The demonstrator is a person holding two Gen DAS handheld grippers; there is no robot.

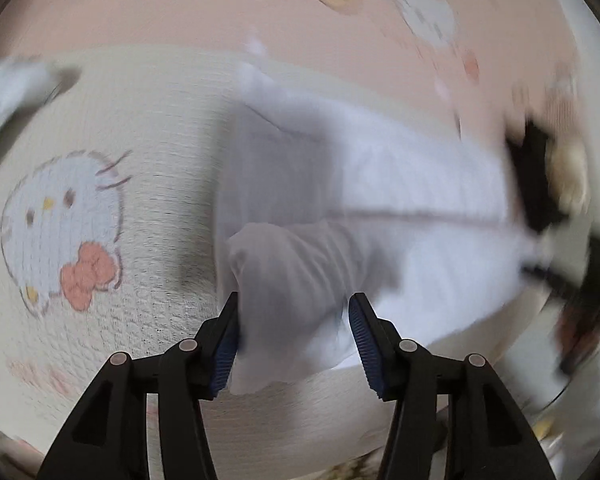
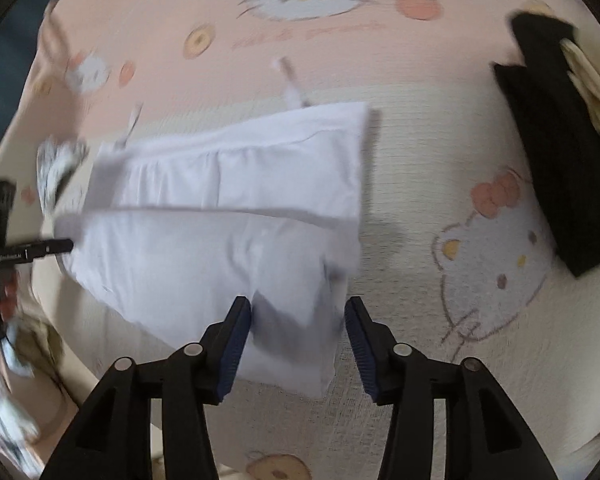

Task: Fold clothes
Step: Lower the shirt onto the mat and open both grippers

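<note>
Jaws of both grippers stand wide apart, with white cloth lying in the gap between the blue pads and neither pair pressed onto it. The left gripper (image 1: pixel 294 336) straddles a raised, bunched corner of the white garment (image 1: pixel 364 184); its left pad touches the fabric edge, while the right pad stands just clear. The right gripper (image 2: pixel 298 338) straddles the opposite near corner of the same white garment (image 2: pixel 228 208), which droops between its fingers. The garment lies folded lengthwise on a bed sheet (image 2: pixel 400 92) printed with cartoon cats, bows and doughnuts, pink in the far half and cream in the near half. A dark seam or fold line runs along the garment's length. Two white drawstring ends (image 2: pixel 294 82) project from its far edge onto the pink area. A folded black garment (image 2: pixel 560 168) lies well apart, to the right in the right wrist view. Motion blur softens both views, so finer fabric detail is uncertain.
</note>
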